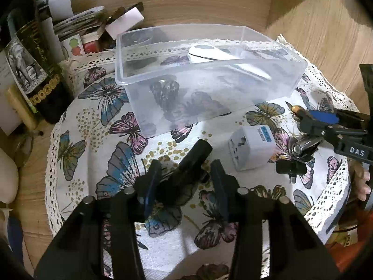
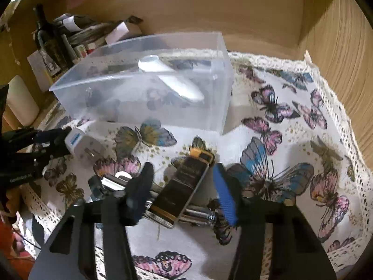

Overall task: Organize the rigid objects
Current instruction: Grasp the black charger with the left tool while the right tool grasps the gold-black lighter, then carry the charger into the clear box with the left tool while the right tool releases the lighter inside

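A clear plastic box (image 1: 268,86) (image 2: 216,107) stands on a butterfly-print cloth and holds a white handheld device (image 1: 209,53) (image 2: 172,79). My left gripper (image 1: 186,177) is open, its fingers either side of a black cylindrical object (image 1: 193,161) lying on the cloth. My right gripper (image 2: 184,186) is open around a dark rectangular lighter-like object (image 2: 184,184) with a gold end, over a chrome tool (image 2: 112,182). A white travel adapter (image 1: 251,147) (image 2: 84,147) sits between the grippers. The right gripper also shows in the left wrist view (image 1: 310,126), over the chrome piece (image 1: 300,147).
A small black connector (image 1: 291,169) lies beside the adapter. A dark wine bottle (image 1: 39,70) (image 2: 49,39), papers and small boxes (image 1: 77,23) crowd the back left. Wooden walls (image 2: 338,58) close in behind and at the right. The cloth has a lace edge (image 1: 51,163).
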A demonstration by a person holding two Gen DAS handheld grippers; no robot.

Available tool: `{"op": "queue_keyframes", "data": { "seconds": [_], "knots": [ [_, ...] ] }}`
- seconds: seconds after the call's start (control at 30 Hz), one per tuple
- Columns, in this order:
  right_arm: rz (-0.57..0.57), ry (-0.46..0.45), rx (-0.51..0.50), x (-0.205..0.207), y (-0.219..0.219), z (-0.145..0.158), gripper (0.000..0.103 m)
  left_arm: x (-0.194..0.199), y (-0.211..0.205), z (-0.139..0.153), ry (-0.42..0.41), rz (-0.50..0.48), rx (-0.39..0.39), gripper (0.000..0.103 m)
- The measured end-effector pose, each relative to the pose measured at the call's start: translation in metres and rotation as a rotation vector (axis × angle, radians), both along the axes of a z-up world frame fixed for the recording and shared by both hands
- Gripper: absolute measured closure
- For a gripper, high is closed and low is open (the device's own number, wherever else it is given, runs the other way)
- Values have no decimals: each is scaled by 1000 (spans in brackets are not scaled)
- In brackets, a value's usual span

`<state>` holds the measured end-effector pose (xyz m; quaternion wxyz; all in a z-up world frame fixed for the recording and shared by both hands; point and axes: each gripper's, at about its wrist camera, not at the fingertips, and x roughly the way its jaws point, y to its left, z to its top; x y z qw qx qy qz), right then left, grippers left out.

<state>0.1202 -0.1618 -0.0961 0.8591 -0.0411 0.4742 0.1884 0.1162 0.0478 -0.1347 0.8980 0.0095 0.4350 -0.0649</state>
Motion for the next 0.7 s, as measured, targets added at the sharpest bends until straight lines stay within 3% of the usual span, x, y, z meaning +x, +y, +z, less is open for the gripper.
{"op": "queue_keyframes", "data": {
  "seconds": [0.13, 0.37, 0.7],
  "knots": [
    [-22, 10, 15, 2, -8, -2, 82, -2, 0, 0, -12, 2, 3, 62],
    [-34, -36, 24, -3, -15, 8, 82, -12, 5, 11, -56, 35, -2, 63],
    [-26, -192, 75, -8, -10, 60, 82, -24, 17, 54, -194, 99, -34, 63]
  ]
}}
